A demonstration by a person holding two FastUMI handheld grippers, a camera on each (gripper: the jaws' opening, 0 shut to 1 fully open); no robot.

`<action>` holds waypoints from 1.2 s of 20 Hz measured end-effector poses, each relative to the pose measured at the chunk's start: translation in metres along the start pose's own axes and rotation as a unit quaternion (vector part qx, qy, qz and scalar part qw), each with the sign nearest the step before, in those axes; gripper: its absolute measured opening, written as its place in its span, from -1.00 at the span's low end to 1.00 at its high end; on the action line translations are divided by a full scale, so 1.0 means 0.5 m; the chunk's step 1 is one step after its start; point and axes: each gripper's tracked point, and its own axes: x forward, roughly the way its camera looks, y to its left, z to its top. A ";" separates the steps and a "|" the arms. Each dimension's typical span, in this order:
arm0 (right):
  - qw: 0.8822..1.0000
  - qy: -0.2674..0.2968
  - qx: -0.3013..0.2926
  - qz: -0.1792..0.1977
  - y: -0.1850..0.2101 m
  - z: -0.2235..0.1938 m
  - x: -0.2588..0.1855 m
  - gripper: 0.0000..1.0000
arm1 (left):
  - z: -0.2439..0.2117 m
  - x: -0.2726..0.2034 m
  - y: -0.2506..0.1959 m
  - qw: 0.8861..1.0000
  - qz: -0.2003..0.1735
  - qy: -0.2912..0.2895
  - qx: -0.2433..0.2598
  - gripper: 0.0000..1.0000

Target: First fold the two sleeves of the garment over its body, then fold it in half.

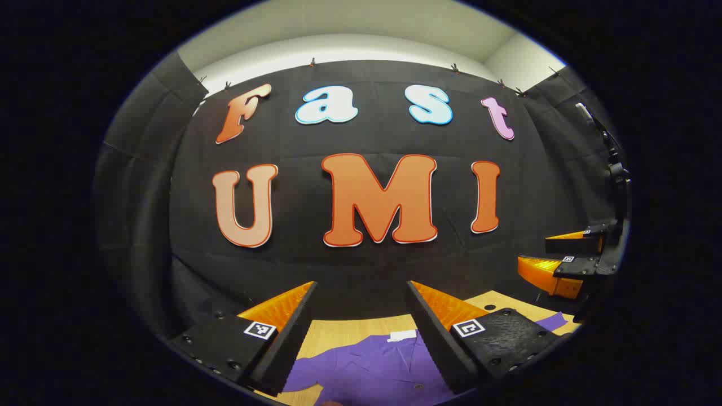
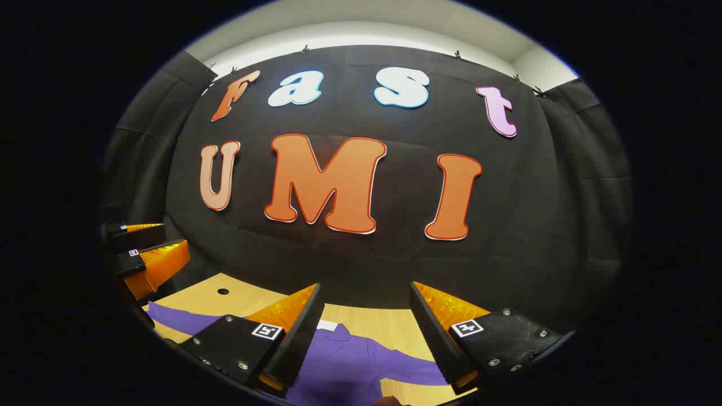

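Fingers [image 1: 282, 327] spread above one garment [image 1: 372, 366], seemingly flat.

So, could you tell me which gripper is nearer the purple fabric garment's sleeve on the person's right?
Right. The right gripper is above that sleeve; the left gripper is over the purple garment's other side.

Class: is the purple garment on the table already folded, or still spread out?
Spread out. The garment lies flat on the table, one sleeve stretched sideways, not over the body.
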 end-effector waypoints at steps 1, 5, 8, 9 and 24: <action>1.000 0.002 -0.006 -0.012 -0.002 0.000 0.001 0.85 | -0.003 0.006 0.002 1.000 -0.012 0.001 -0.001 0.95; 0.999 -0.004 -0.006 -0.035 0.006 0.017 -0.004 0.86 | -0.019 0.026 0.011 0.999 -0.039 0.009 0.000 0.96; 0.999 -0.004 -0.012 -0.032 0.008 0.013 -0.004 0.84 | -0.024 0.028 0.020 1.000 -0.025 0.008 -0.007 0.96; 0.999 -0.004 -0.015 -0.030 0.005 0.010 -0.004 0.85 | -0.026 0.028 0.016 1.000 -0.021 0.007 -0.008 0.96; 0.999 0.013 -0.018 -0.027 -0.040 -0.038 -0.014 0.86 | -0.007 -0.015 -0.001 1.000 0.014 -0.003 0.008 0.96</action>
